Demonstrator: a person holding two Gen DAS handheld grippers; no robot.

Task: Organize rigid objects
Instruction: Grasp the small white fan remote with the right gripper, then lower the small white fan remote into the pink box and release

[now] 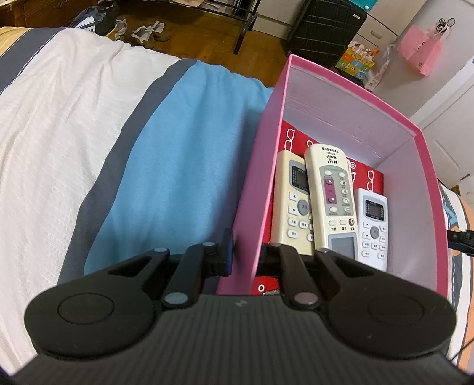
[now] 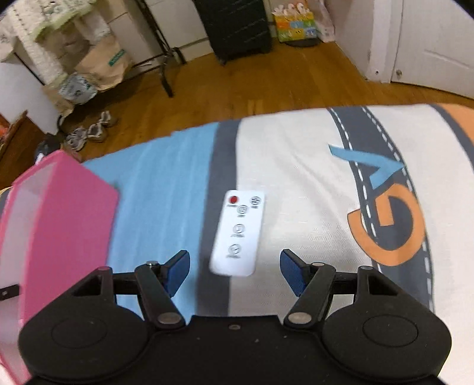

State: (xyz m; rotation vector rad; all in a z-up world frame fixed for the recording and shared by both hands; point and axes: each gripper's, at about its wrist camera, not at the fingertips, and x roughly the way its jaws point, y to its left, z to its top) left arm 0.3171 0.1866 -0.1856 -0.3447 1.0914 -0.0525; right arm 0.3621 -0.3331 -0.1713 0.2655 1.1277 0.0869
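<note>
A pink box point(image 1: 296, 97) stands on the bed and holds three remotes: a cream one point(image 1: 291, 204), a taller cream one point(image 1: 333, 201) and a small white one point(image 1: 373, 219). My left gripper point(image 1: 246, 254) is shut on the box's left wall, one finger outside and one inside. In the right wrist view a small white remote point(image 2: 238, 232) with a red button lies on the bedspread. My right gripper point(image 2: 234, 271) is open, just above and short of that remote's near end. The pink box point(image 2: 68, 225) stands to its left.
The bedspread point(image 1: 89, 133) has white, grey and blue stripes and an orange logo point(image 2: 391, 219). Beyond the bed edge lie wooden floor point(image 2: 237, 83), shoes point(image 2: 94, 128), a black suitcase point(image 2: 237, 26) and a metal rack point(image 2: 166, 59).
</note>
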